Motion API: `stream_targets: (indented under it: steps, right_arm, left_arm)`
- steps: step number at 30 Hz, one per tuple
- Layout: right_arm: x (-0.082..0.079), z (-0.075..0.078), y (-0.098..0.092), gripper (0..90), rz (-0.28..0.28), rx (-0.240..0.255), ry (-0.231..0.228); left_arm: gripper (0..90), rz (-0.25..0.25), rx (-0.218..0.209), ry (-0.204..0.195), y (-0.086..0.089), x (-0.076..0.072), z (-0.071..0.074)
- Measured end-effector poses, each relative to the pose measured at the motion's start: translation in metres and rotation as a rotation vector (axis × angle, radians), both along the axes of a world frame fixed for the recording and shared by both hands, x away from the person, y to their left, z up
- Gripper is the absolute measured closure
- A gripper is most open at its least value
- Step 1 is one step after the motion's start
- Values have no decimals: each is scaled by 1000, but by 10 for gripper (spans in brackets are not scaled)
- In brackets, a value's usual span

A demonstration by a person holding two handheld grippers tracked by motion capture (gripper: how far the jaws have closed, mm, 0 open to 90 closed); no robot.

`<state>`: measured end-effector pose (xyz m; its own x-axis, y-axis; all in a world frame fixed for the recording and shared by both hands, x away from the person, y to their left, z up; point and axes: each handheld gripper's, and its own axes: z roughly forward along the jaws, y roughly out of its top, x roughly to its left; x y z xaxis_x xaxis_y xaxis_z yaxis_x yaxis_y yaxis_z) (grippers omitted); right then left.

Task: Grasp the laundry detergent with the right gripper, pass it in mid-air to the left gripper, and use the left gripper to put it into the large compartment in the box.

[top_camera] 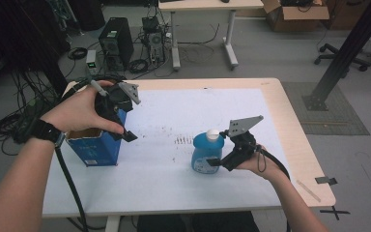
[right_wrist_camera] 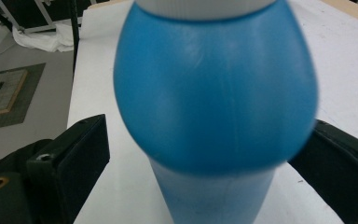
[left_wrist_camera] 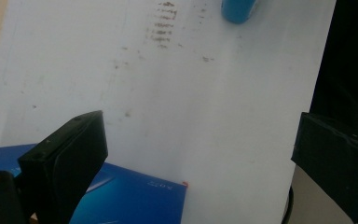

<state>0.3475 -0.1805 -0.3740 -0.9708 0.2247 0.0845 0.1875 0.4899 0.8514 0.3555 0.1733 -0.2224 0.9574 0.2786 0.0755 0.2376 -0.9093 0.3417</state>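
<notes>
High view: right gripper (top_camera: 218, 160) at the blue bottle (top_camera: 206, 153), which stands upright on the white sheet (top_camera: 174, 179) toward the tabletop's right edge. Right gripper view: jaws spread wide, one on each side of the bottle's bulge; right jaw looks to be touching it, left jaw has a gap. Left gripper (top_camera: 125, 129) is over the open blue box (top_camera: 95, 149) near the left edge, jaws wide apart, holding nothing, one jaw above the box's rim.
</notes>
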Motion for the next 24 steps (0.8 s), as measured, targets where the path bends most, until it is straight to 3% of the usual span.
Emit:
stream_targets:
  steps: [9,24]
  right_arm:
    - [3,-6,6,95,-19,42,-9]
    - [2,-10,6,145,-24,61,-15]
  left_arm:
    - [36,6,-7,-1,3,-1,0]
    - [39,5,-8,1,4,-1,-1]
